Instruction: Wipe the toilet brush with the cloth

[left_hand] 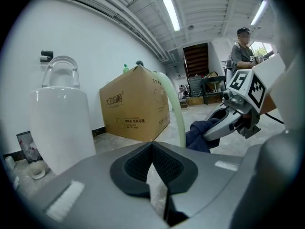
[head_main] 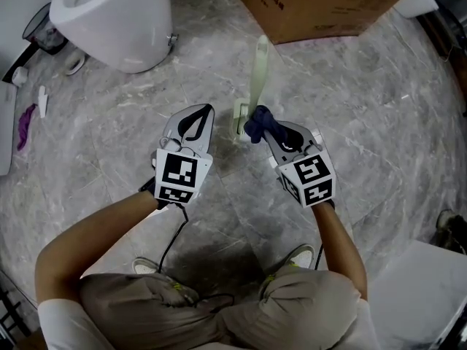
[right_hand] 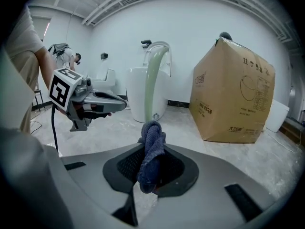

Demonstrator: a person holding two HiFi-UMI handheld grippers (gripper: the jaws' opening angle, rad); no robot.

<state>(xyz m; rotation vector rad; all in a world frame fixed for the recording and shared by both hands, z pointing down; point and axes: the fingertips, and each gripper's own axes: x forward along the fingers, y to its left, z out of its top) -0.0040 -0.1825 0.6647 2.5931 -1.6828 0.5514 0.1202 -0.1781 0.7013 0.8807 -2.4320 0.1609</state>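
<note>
Knees (head_main: pixel 175 301) of the crouching person are filling the near edge, well back from the upright toilet brush (head_main: pixel 257 75). Just left of the brush, the left gripper (head_main: pixel 205 112) is hovering, jaws closed on nothing. The right gripper (head_main: pixel 271 132) is pinching the dark blue cloth (head_main: pixel 255 122) right beside the brush's lower handle.

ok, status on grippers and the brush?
Left gripper shut, empty. Right gripper shut on dark blue cloth. Pale green toilet brush upright, cloth beside its handle, contact unclear. Nothing in the way.
</note>
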